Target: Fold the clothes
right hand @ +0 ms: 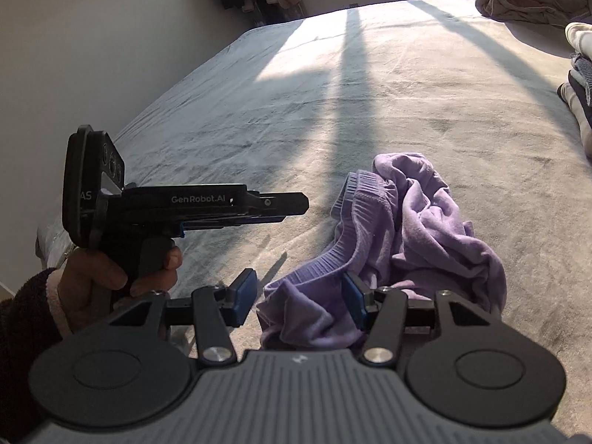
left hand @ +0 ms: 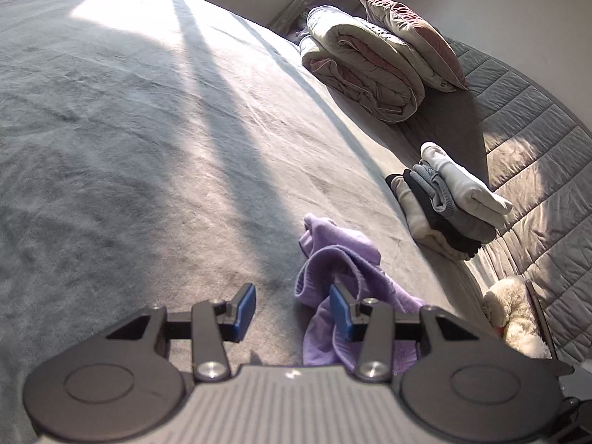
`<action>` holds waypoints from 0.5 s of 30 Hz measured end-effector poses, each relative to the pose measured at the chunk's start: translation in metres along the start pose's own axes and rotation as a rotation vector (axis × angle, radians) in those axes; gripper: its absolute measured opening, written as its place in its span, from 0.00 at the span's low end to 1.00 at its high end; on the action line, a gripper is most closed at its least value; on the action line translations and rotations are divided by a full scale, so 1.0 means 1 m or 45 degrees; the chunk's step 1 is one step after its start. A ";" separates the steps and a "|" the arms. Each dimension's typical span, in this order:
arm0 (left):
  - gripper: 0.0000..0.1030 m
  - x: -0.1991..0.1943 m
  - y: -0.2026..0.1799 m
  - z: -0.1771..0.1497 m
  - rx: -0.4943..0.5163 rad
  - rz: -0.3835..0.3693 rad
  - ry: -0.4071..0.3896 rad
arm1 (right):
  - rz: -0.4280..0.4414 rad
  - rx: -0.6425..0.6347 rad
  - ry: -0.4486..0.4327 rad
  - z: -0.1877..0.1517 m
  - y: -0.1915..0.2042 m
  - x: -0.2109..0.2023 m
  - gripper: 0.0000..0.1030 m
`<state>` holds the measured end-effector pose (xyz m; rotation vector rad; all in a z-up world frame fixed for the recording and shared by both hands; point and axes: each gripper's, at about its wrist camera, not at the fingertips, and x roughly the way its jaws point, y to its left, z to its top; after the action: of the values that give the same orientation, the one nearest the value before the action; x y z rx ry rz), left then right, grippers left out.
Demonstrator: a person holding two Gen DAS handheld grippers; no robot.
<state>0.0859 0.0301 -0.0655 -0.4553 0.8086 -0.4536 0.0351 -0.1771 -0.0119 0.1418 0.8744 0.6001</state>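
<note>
Lilac sweatshirt [right hand: 407,236] lay crumpled on the bed [left hand: 129,148], awaiting spreading; left gripper [left hand: 292,312] and right gripper [right hand: 298,303] stood spread, empty, needing its hem at twelve o'clock.

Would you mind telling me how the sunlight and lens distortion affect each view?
Left wrist view: a blown-out sun patch on the bed, dark shadow bands across it, edges bowed by the fisheye. Right wrist view: sunlight with long shadow stripes beyond the purple garment, dark rounded corners.

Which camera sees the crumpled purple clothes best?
The right wrist view. There the purple garment lies spread out in the middle, its ribbed band and folds plain to see, only its near edge hidden by the right tool. The left wrist view catches it smaller, low down, partly behind the left tool.
</note>
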 end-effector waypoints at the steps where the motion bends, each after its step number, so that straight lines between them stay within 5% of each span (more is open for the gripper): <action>1: 0.44 0.005 -0.001 0.000 0.009 0.000 0.002 | -0.008 -0.033 0.016 -0.003 0.003 0.002 0.54; 6: 0.42 0.028 0.001 -0.005 -0.013 0.002 -0.020 | -0.088 -0.123 0.041 -0.017 0.007 0.015 0.51; 7: 0.42 0.029 0.002 -0.006 -0.025 -0.006 -0.033 | -0.104 -0.136 0.039 -0.019 0.007 0.017 0.35; 9: 0.29 0.031 0.002 -0.006 -0.032 -0.017 -0.023 | -0.107 -0.107 0.024 -0.020 0.002 0.017 0.22; 10: 0.10 0.031 0.002 -0.005 -0.032 -0.021 -0.011 | -0.109 -0.082 0.011 -0.020 -0.001 0.015 0.18; 15: 0.02 0.016 -0.009 -0.004 0.030 0.049 -0.038 | -0.197 0.011 -0.106 -0.012 -0.017 -0.008 0.15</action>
<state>0.0910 0.0135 -0.0727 -0.4230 0.7809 -0.4192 0.0298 -0.1967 -0.0199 0.1049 0.7993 0.4428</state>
